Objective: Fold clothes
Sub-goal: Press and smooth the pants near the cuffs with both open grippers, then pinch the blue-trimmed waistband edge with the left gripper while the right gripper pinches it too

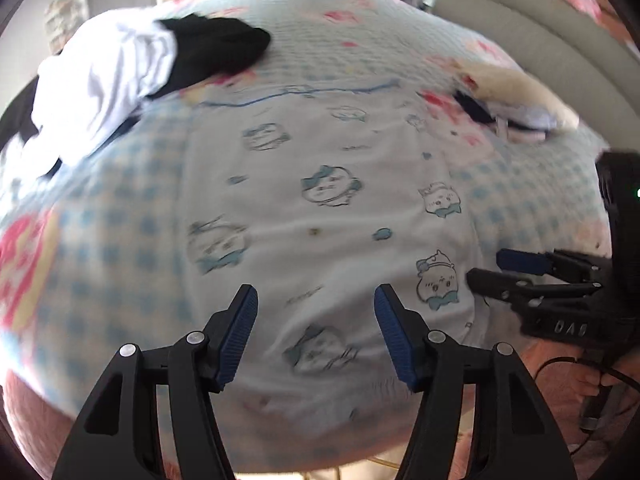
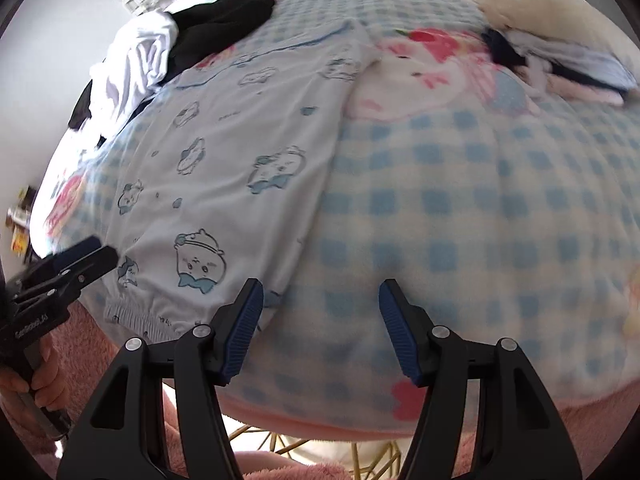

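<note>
Printed pajama pants (image 2: pixel 224 168) on checked blanket (image 2: pixel 460 208)

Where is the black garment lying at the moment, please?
The black garment lies at the far left of the bed in both views, partly over the white clothing, beyond the far end of the printed pyjama piece.

1. Your left gripper (image 1: pixel 316 300) is wide open, and its blue pads (image 1: pixel 240 332) hold nothing.
2. Your right gripper (image 2: pixel 321 300) is also wide open and empty.
3. Your two grippers are side by side, both pointing forward.
</note>
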{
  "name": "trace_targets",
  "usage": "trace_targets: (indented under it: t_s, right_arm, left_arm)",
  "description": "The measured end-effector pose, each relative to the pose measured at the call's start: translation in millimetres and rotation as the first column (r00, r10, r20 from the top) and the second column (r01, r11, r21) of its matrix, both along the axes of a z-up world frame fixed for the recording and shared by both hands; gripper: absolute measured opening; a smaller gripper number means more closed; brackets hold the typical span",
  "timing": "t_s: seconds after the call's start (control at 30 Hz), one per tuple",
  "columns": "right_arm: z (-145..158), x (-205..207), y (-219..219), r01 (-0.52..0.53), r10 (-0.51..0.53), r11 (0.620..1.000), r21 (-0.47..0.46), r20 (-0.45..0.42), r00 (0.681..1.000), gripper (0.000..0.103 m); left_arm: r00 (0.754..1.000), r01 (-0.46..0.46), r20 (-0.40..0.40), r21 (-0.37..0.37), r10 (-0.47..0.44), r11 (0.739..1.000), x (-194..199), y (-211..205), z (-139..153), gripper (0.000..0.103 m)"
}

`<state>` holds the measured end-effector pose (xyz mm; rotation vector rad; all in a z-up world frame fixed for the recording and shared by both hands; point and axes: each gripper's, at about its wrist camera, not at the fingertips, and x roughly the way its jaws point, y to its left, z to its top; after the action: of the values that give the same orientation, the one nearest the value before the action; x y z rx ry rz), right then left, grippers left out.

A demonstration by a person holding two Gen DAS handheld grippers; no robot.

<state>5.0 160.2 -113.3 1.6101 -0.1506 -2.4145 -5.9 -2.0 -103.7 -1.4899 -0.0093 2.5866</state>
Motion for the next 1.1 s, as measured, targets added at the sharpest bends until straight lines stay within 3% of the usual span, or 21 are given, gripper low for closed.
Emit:
trace_targets:
  t_s: [0.07, 0.27, 0.37, 0.6, 0.67, 0.73, 0.87, 0.93, 1.0, 1.1]
  right_arm:
    - [-13.7, -6.1, -8.3, -0.019, 0.017, 0.998, 0.057, 0.022, 1.000, 0.064]
    - [-18.4, 0.0, 1.2, -0.005, 0.007, 0.989, 0.145, -0.013, 1.000, 0.060]
    - [-17.4, 4.4, 7.8, 0.021, -0.017, 0.974, 0.227, -0.017, 1.000, 0.056]
    - [4.6, 0.8, 2.8, -0.038, 0.038, 0.999, 0.019, -0.036, 0.999, 0.059]
    - [11.0, -0.3, 1.2, -0.056, 0.054, 0.997, -0.044, -0.044, 0.998, 0.061]
    - [1.1, -4.1, -14.0, -0.105, 0.105, 0.994, -0.007, -0.010, 0.994, 0.061]
    - [-18.5, 2.9, -23.1, -0.114, 0.109, 0.989, 0.090, 0.055, 0.993, 0.062]
    - [-16.2, 6.7, -15.5, -0.095, 0.088, 0.991, 0.090, 0.070, 0.994, 0.062]
    - [-9.6, 7.4, -10.0, -0.083, 0.079, 0.995, 0.053, 0.071, 0.994, 0.062]
    - [0.3, 4.3, -6.9, -0.064, 0.066, 0.998, -0.027, 0.054, 0.996, 0.062]
  left_arm:
    - [0.998, -0.010, 0.067, -0.075, 0.015, 0.997, -18.0, 10.1, -19.6, 0.064]
    - [0.998, -0.013, 0.063, -0.075, 0.018, 0.997, -12.1, 0.5, -25.3, 0.065]
    - [0.997, -0.042, 0.068, -0.037, 0.044, 0.998, -5.2, -12.4, -23.9, 0.065]
    - [0.999, -0.040, -0.016, 0.123, 0.042, 0.992, 2.2, -33.4, -4.2, 0.064]
    - [0.998, -0.063, 0.013, 0.089, 0.062, 0.994, -1.5, -34.6, -11.2, 0.064]
    - [0.994, -0.094, 0.055, 0.030, 0.092, 0.995, -4.7, -36.3, -22.1, 0.065]
    - [0.986, -0.149, 0.087, 0.046, 0.144, 0.988, 4.3, -61.1, -19.8, 0.066]
    - [0.982, -0.174, 0.083, 0.071, 0.168, 0.982, 8.8, -74.6, -14.3, 0.066]
    - [0.985, -0.167, 0.065, 0.130, 0.160, 0.977, 9.9, -81.9, -8.7, 0.065]
    - [0.991, -0.135, 0.027, 0.163, 0.133, 0.977, 5.2, -76.7, -4.2, 0.065]
